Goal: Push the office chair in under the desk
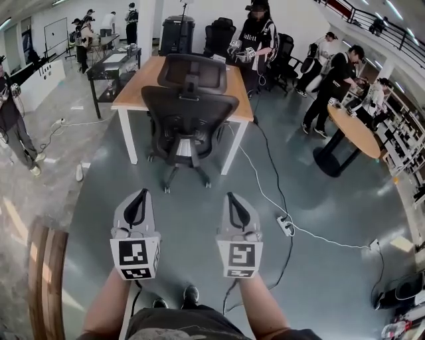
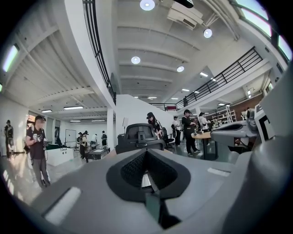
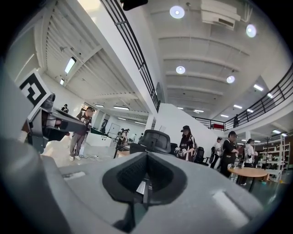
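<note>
Behind chair (image 1: 189,109), hand-held grippers (image 1: 141,195) (image 1: 233,197) closed, empty

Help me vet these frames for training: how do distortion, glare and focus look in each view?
Head view: fisheye bows the desk edges; light is even, with a dull sheen on the floor; the office chair is sharp. Left gripper view: black circular vignette, ceiling lamp blown out, the close left claw slightly soft. Right gripper view: same vignette, railing curved, right claw slightly soft.
</note>
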Tool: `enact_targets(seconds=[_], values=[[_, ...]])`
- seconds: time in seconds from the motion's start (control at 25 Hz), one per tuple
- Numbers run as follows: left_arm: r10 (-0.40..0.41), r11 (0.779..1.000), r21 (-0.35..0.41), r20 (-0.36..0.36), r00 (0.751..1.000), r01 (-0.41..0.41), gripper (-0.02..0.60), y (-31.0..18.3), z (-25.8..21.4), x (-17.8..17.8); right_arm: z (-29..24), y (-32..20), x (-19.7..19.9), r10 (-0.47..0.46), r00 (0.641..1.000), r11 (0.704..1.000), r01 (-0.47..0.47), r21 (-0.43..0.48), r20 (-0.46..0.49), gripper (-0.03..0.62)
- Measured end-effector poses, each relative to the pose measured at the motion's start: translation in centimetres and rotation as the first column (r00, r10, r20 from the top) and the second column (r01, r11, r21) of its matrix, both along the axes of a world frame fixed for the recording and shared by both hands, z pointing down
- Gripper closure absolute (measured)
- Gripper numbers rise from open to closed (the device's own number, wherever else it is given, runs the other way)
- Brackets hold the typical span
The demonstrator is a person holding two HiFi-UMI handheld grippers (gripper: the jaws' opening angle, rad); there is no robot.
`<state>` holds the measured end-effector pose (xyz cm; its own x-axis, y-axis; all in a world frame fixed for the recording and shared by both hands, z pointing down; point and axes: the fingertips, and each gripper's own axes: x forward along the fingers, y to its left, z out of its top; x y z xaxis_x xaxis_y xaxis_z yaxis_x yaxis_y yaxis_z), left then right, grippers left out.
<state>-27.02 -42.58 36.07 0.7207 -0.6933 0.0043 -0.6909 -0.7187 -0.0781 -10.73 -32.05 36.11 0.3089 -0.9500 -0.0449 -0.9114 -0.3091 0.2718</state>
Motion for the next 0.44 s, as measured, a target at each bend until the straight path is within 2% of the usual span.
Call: enact_targets(seconds=[0.2, 0.44], values=[[0.015, 1.000, -0.024, 0.007, 1.000, -0.015, 0.563, -0.2, 0.2, -2.5, -0.2, -0.3, -3.0, -0.006, 1.000, 1.000, 0.006, -0.012, 0.004, 0.603], [0.080, 0.997, 0.009, 0.065, 0.995, -0.080, 0.563, 0.0, 1.0, -3.8, 0.6, -0.3, -6.2, -0.034, 0.999, 0.999, 0.034, -0.018, 0.017, 0.603]])
